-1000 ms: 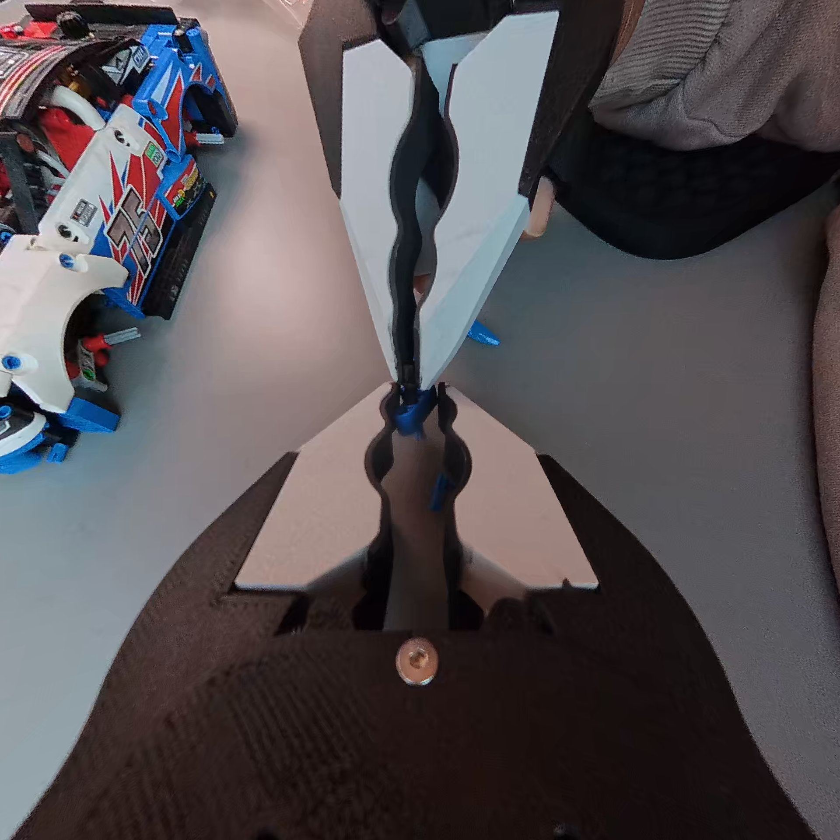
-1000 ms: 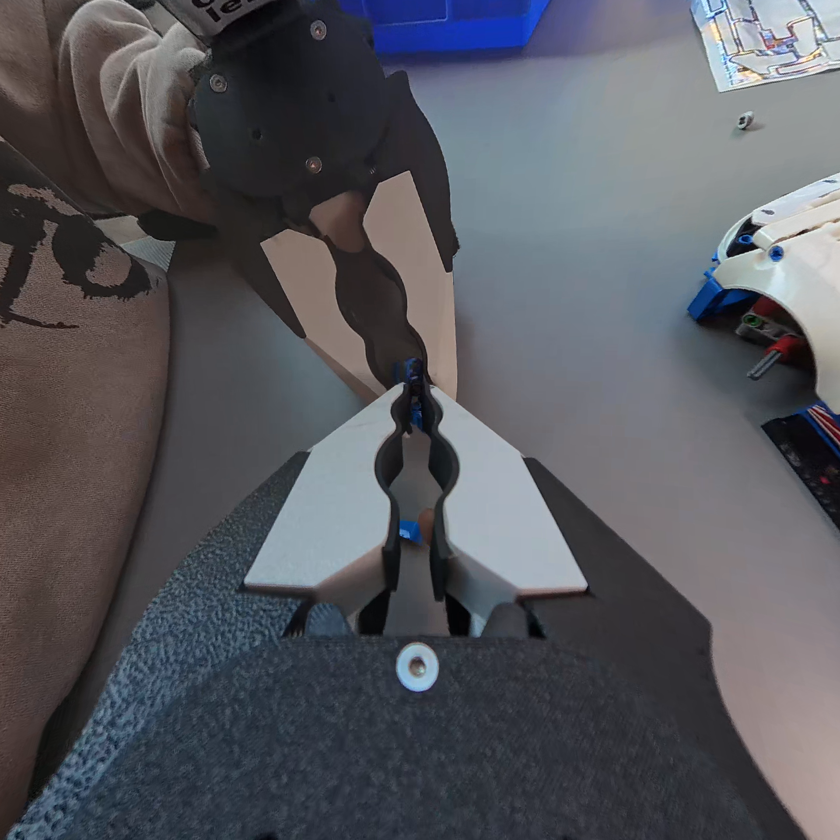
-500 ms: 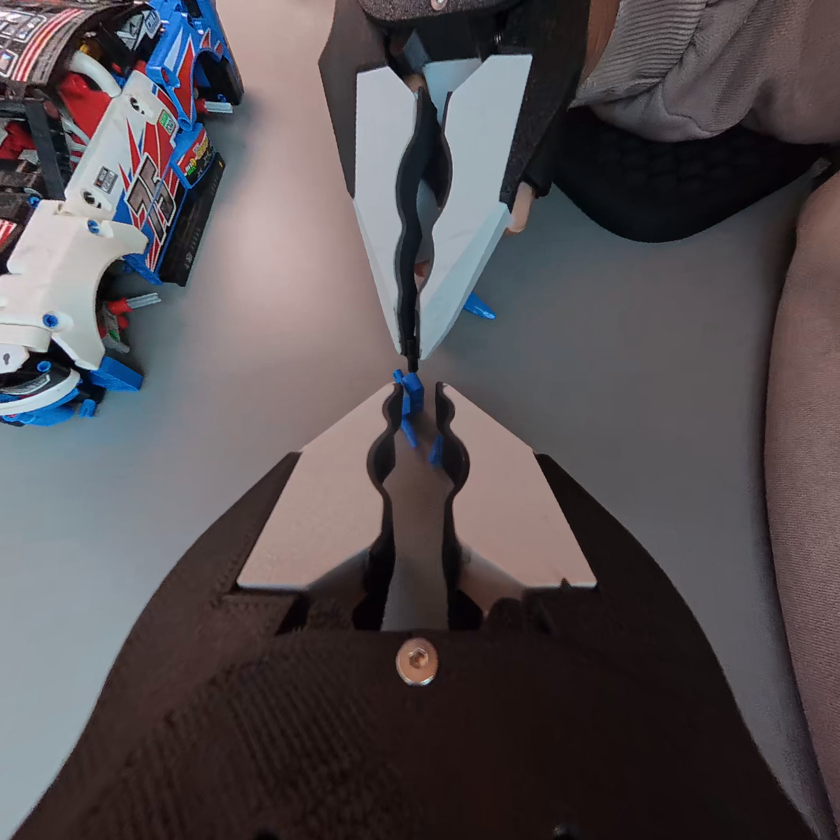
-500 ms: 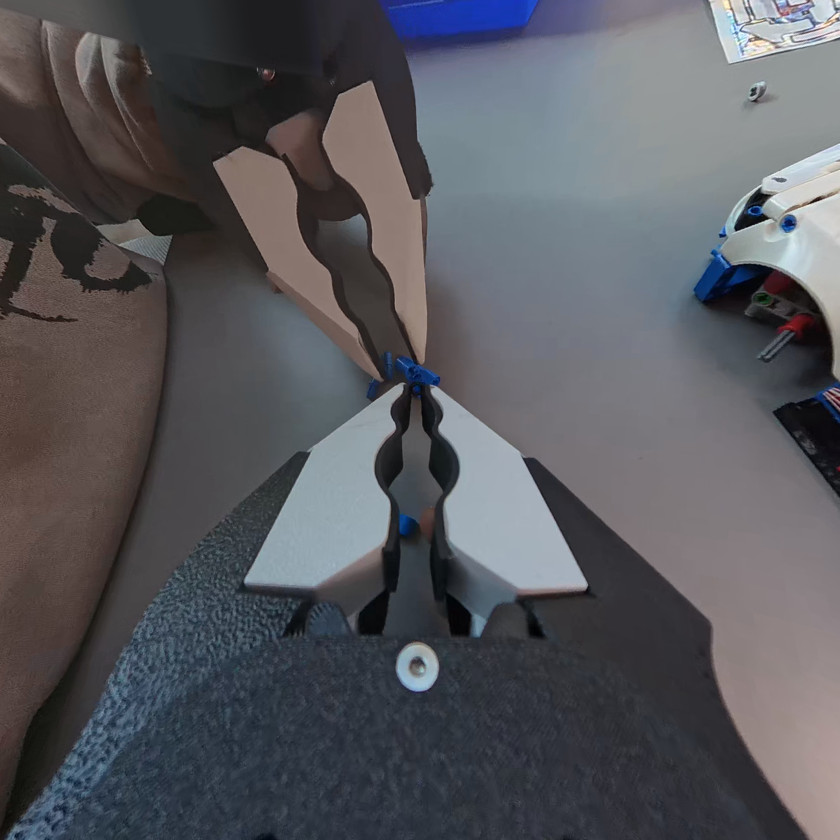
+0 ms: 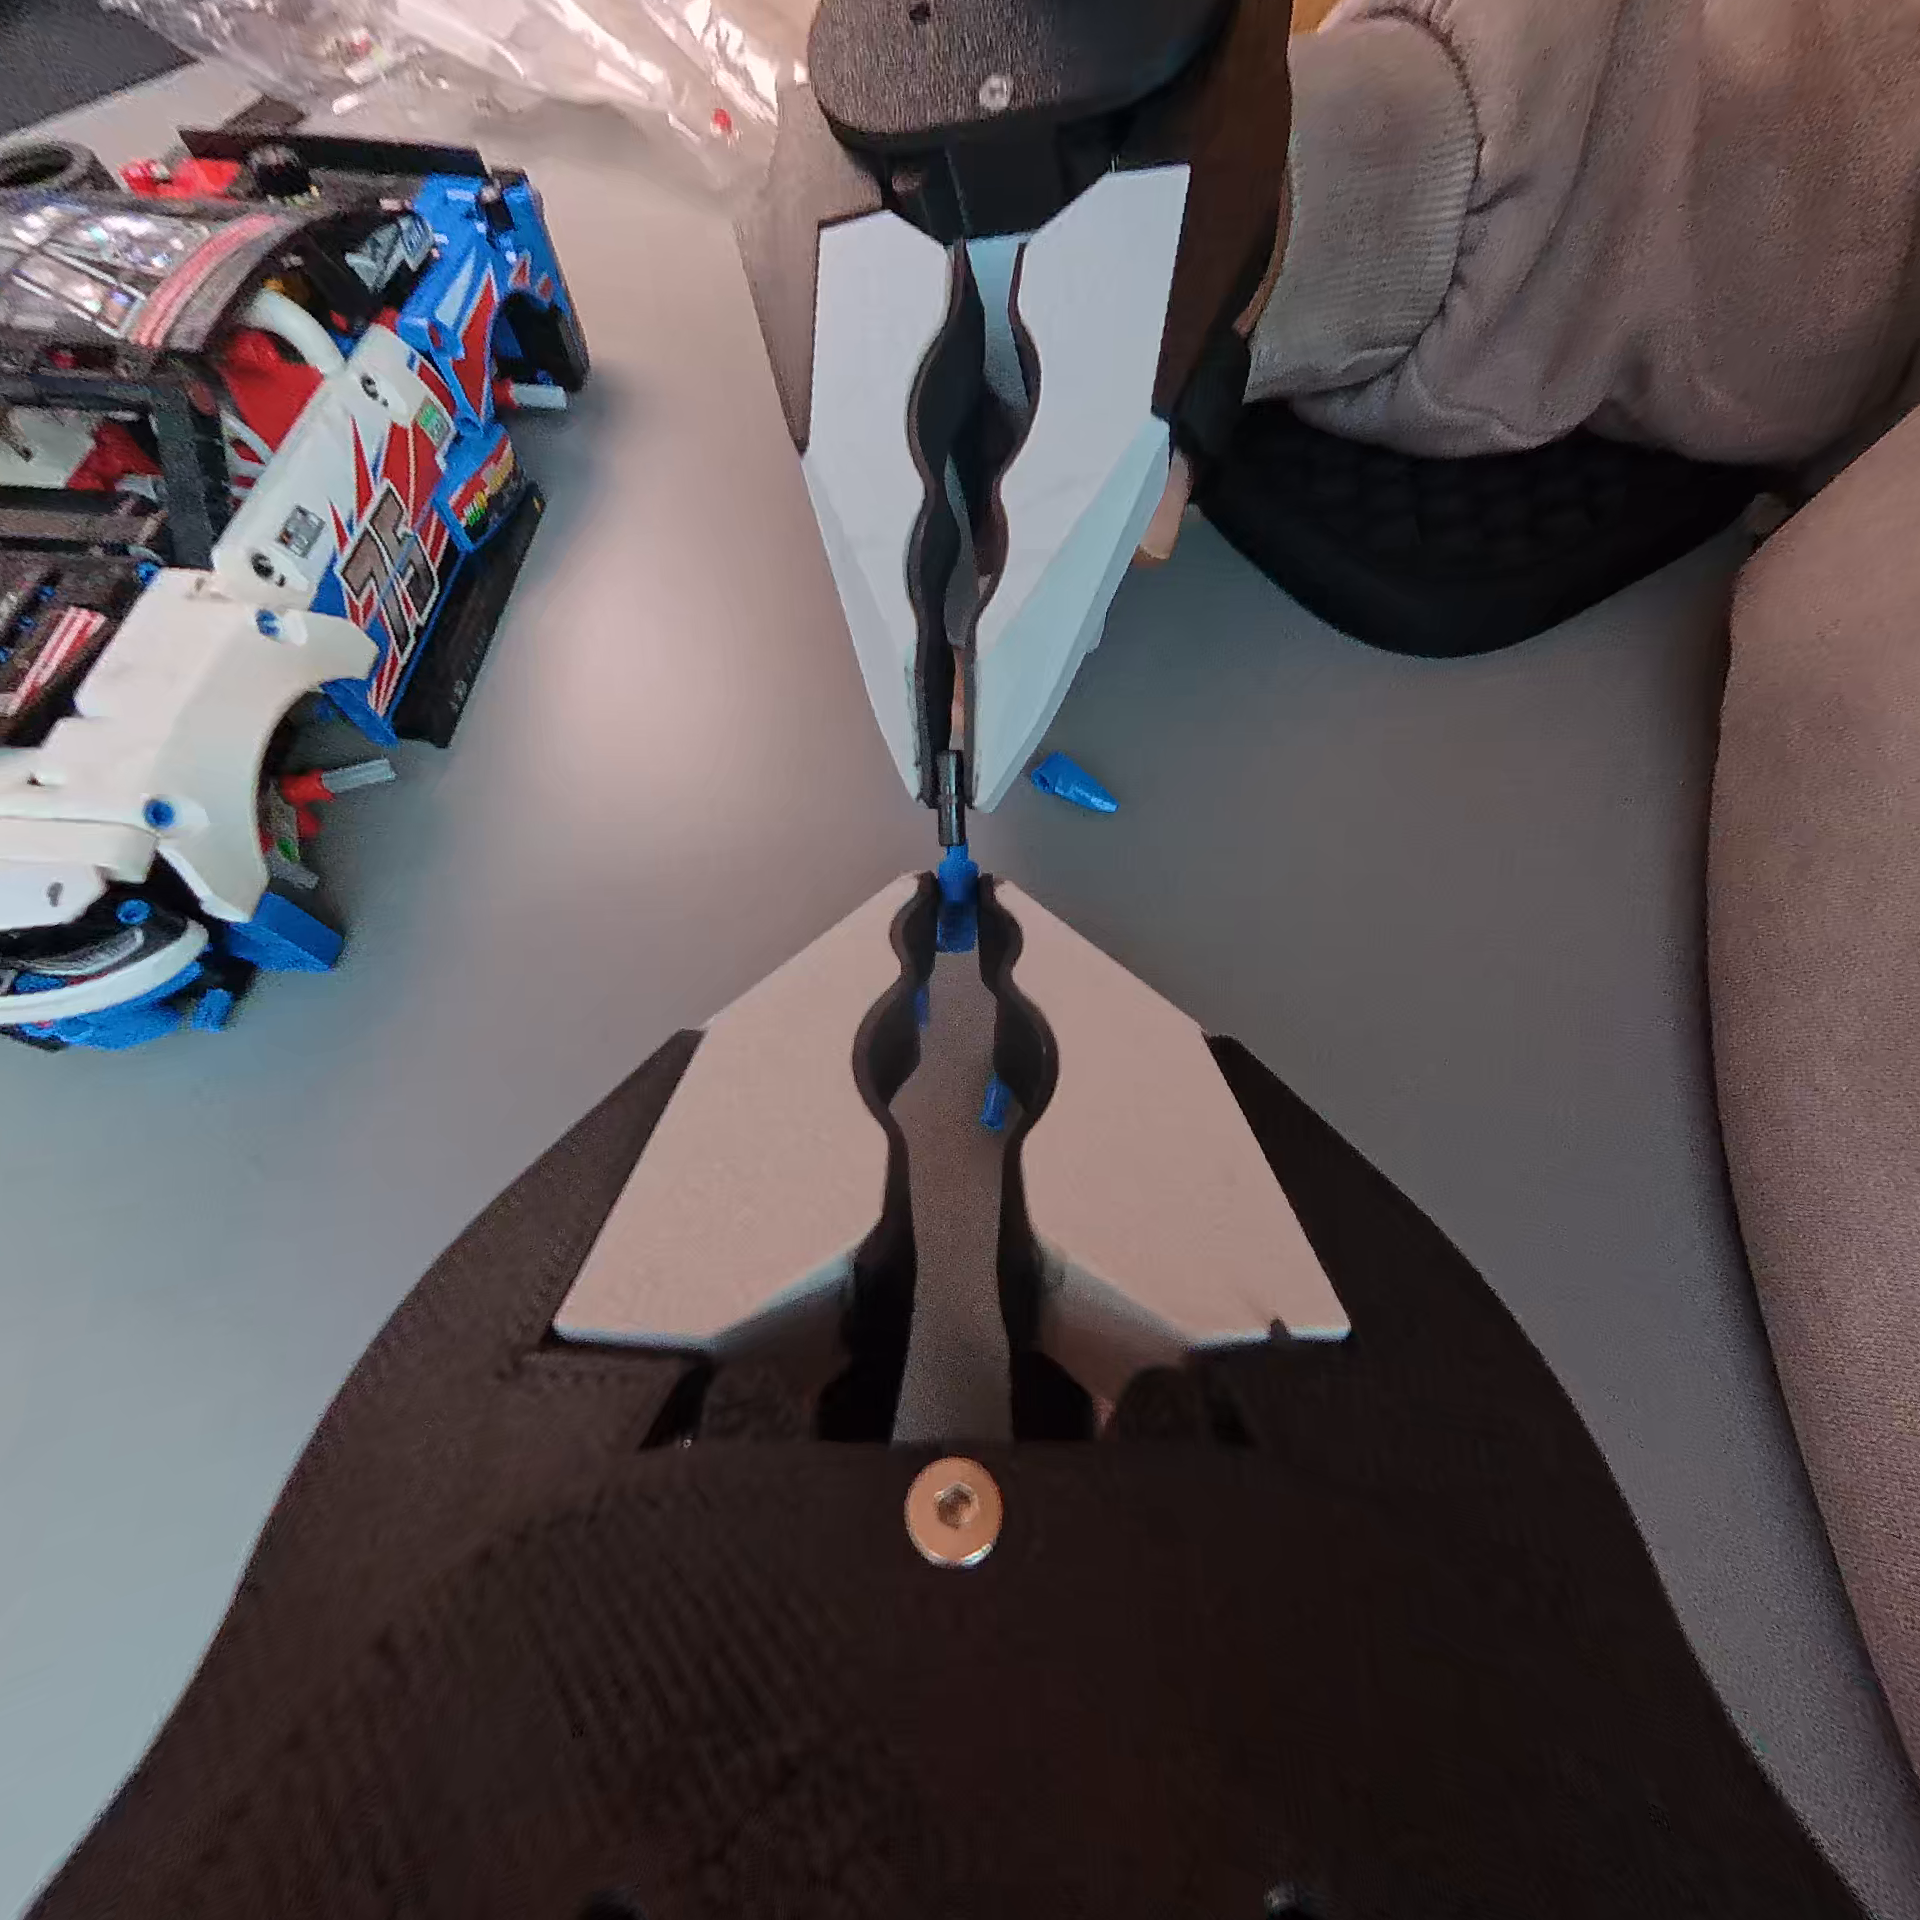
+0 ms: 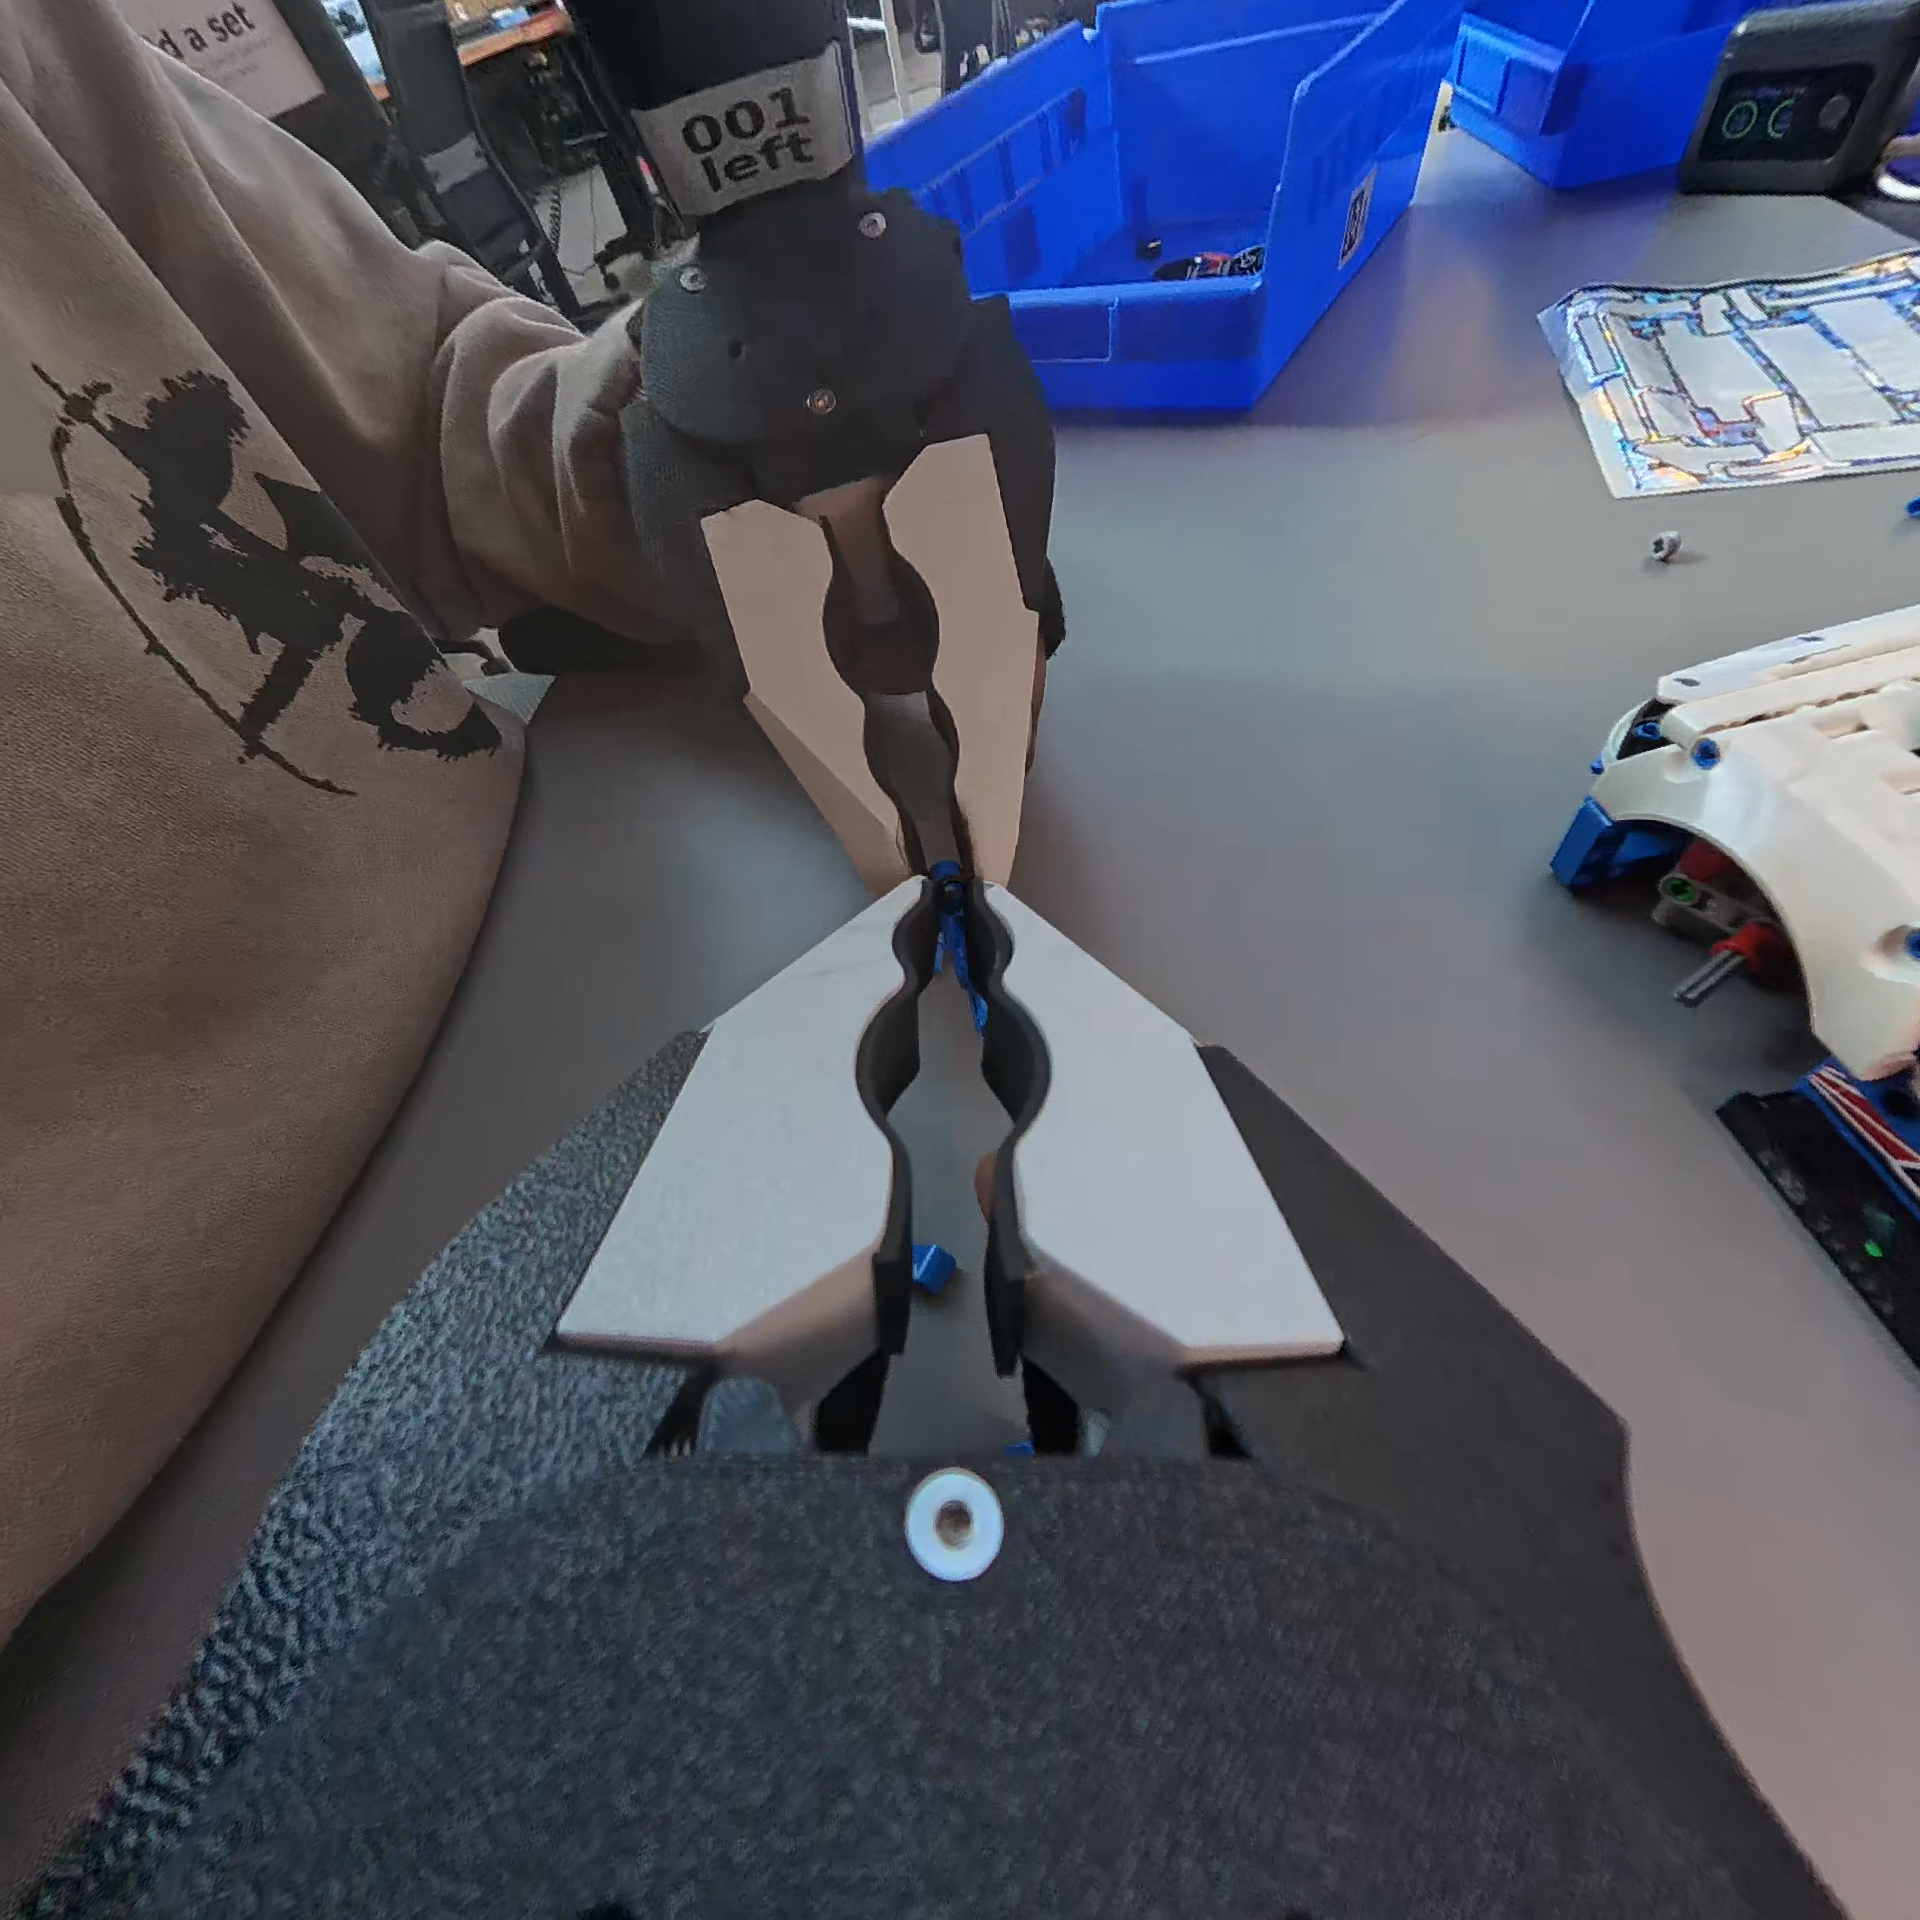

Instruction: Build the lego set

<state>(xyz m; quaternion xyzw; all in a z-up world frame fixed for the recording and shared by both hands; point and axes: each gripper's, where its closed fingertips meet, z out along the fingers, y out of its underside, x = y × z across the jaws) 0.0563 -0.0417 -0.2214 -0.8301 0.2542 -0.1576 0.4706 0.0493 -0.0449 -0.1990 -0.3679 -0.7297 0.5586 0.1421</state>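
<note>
Left gripper [image 5: 954, 896] clamps a small blue plastic connector [image 5: 954, 906]; right gripper [image 5: 948, 800] pinches a short black pin [image 5: 949, 805], tip to tip, apparently for mating.

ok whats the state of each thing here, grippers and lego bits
left gripper: shut on blue piece
right gripper: shut on black pin
black pin: tip just short of the blue piece
lego car: part built, on the table
loose blue piece: lying on the table
</note>
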